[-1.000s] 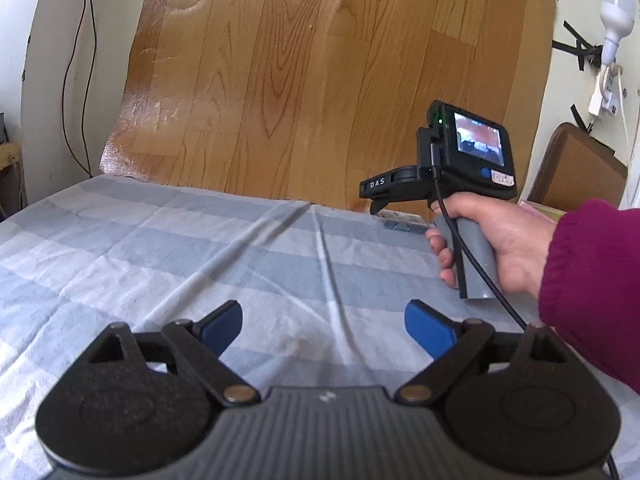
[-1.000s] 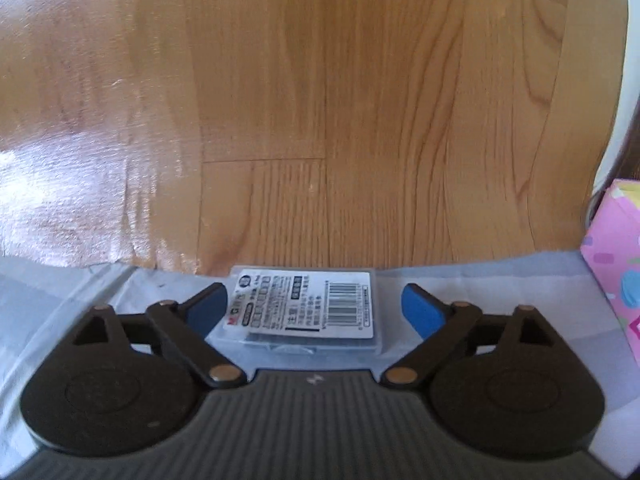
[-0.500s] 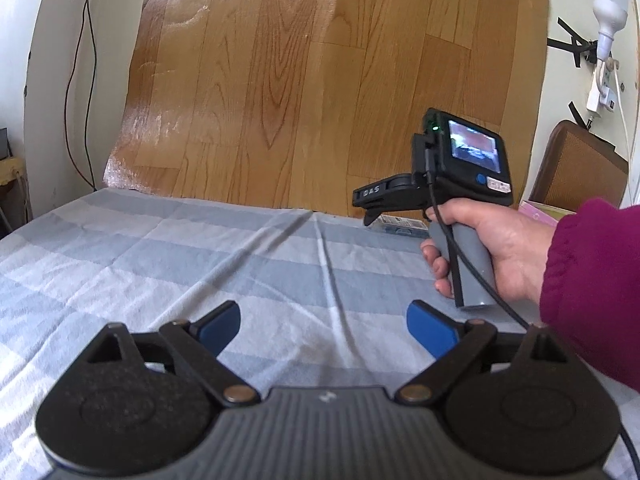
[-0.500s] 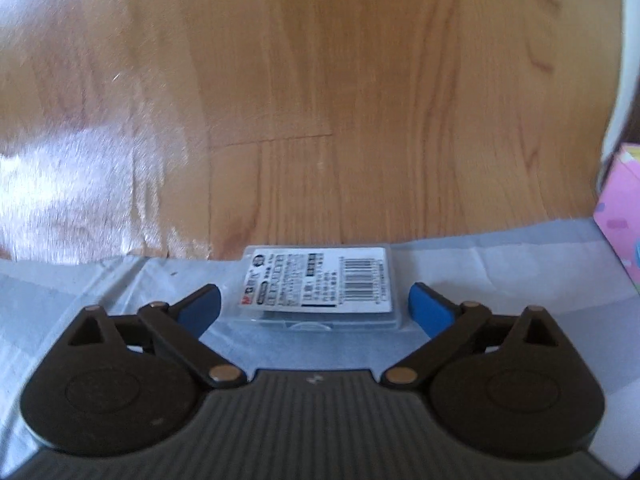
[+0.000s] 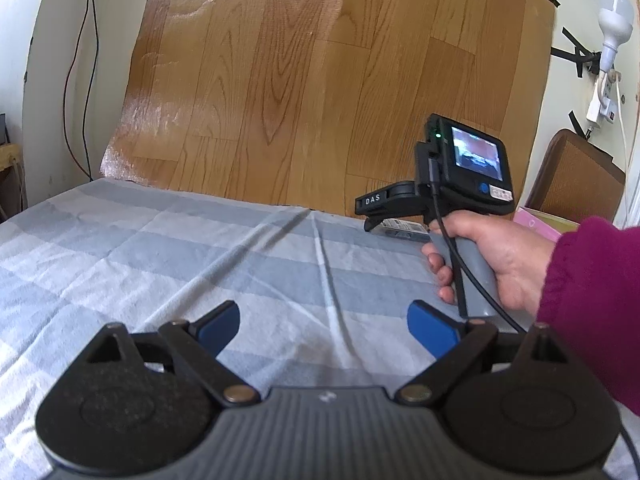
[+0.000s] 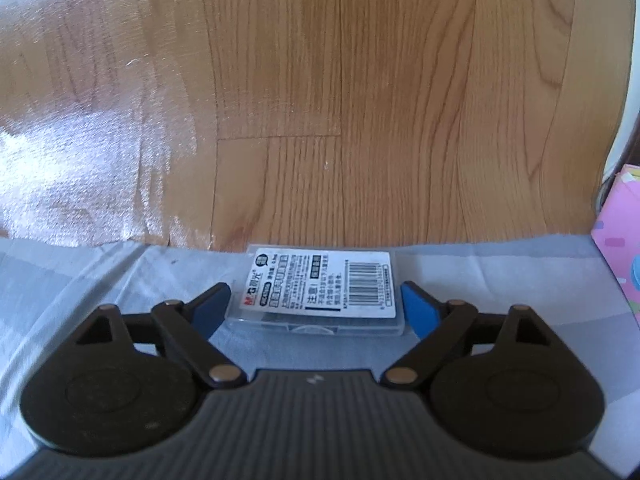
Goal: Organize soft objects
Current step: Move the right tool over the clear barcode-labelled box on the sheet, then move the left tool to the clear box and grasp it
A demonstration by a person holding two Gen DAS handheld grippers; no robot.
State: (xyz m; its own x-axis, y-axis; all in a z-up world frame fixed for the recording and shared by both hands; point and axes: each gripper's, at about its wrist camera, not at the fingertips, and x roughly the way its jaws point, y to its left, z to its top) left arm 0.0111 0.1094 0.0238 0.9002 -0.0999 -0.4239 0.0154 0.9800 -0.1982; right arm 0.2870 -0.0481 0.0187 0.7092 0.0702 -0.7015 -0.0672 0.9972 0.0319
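Observation:
A clear flat plastic box (image 6: 320,280) with a white barcode label lies on the blue-checked cloth (image 6: 100,276), against the foot of the wood-pattern sheet. My right gripper (image 6: 316,296) straddles it, tilted downward. Its jaws are closing, and the blue pads (image 6: 418,308) stand close beside the box's short sides; I see no firm press. In the left wrist view a hand in a magenta sleeve holds the right gripper (image 5: 370,222) over that box (image 5: 402,229). My left gripper (image 5: 324,320) hovers open over bare cloth with nothing between its fingers.
The wood-pattern sheet (image 5: 320,80) leans upright behind the cloth's far edge. A pink patterned box (image 6: 620,248) stands at the right, also seen as a pink box (image 5: 536,220) in the left wrist view. A brown chair back (image 5: 576,176) and a bulb (image 5: 614,20) are beyond.
The right jaws spread a little wider, then narrowed toward the box's sides. The box shifted only slightly in the right view. The left gripper stayed put.

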